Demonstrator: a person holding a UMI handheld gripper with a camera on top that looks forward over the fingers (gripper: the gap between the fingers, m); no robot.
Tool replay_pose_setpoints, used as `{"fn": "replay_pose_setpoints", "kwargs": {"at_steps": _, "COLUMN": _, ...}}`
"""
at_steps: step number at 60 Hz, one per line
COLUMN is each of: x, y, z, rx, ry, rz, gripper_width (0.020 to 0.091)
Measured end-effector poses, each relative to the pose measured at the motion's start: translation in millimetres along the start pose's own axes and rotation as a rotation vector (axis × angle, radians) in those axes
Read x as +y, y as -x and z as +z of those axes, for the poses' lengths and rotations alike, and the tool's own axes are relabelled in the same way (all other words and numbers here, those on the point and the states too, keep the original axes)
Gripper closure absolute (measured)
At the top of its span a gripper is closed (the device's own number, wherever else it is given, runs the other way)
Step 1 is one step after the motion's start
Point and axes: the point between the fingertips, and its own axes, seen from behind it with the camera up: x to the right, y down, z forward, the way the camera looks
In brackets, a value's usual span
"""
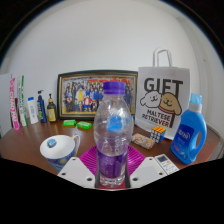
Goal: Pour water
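The bottle point(113, 135) is right there between the fingers, clear plastic with a purple cap, standing upright. The gripper point(112, 166) has its two white fingers either side of the bottle's base, and the pink pads point(91, 160) sit close against the bottle's lower body. Whether both are truly pressing on it, I cannot tell; the bottle hides the contact.

Moving outward, just left of the bottle is a white cup point(58, 150) with a blue inside, standing on the wooden table point(25, 148). To the right, a blue jug point(188, 130) with a white label, near the table's edge. Behind the bottle, a white bag point(164, 97) reading GIFT leans against the wall. A framed photo point(84, 94) stands behind to the left, two green lids point(76, 124) lie in front of it, and further left is a row of small bottles and tubes point(28, 105).
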Motion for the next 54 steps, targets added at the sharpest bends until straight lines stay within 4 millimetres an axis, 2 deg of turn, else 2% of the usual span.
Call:
{"fn": "replay_pose_setpoints", "kwargs": {"at_steps": 2, "x": -1, "y": -1, "z": -2, "rx": 0.006, "ry": -0.001, "rz": 0.005, "gripper_width": 0.0764}}
{"fn": "replay_pose_setpoints", "kwargs": {"at_steps": 10, "x": 2, "y": -2, "z": -5, "rx": 0.012, "ry": -0.013, "rz": 0.028, "gripper_width": 0.0658}}
{"fn": "replay_pose_setpoints", "kwargs": {"at_steps": 16, "x": 10, "y": -2, "z": -7, "rx": 0.019, "ry": 0.05, "rz": 0.049, "gripper_width": 0.0576}}
{"fn": "replay_pose_setpoints", "kwargs": {"at_steps": 18, "x": 15, "y": -1, "z": -8, "rx": 0.016, "ry": 0.084, "rz": 0.078, "gripper_width": 0.0506}}
{"fn": "replay_pose_setpoints", "kwargs": {"at_steps": 23, "x": 16, "y": 8, "z": -16, "rx": 0.0, "ry": 0.123, "rz": 0.14, "gripper_width": 0.0234}}
{"fn": "replay_pose_setpoints", "kwargs": {"at_steps": 26, "x": 12, "y": 8, "z": -24, "rx": 0.007, "ry": 0.137, "rz": 0.149, "gripper_width": 0.0258}}
{"fn": "replay_pose_setpoints", "kwargs": {"at_steps": 30, "x": 9, "y": 8, "z": -38, "rx": 0.04, "ry": 0.164, "rz": 0.132, "gripper_width": 0.025}}
{"fn": "replay_pose_setpoints", "kwargs": {"at_steps": 36, "x": -1, "y": 18, "z": -67, "rx": 0.081, "ry": 0.203, "rz": 0.104, "gripper_width": 0.0246}}
{"fn": "replay_pose_setpoints", "kwargs": {"at_steps": 45, "x": -22, "y": 43, "z": -126, "rx": 0.142, "ry": 0.251, "rz": 0.098, "gripper_width": 0.0249}}
{"fn": "replay_pose_setpoints", "kwargs": {"at_steps": 54, "x": -39, "y": 81, "z": -195, "rx": 0.179, "ry": 0.285, "rz": 0.078, "gripper_width": 0.0246}}
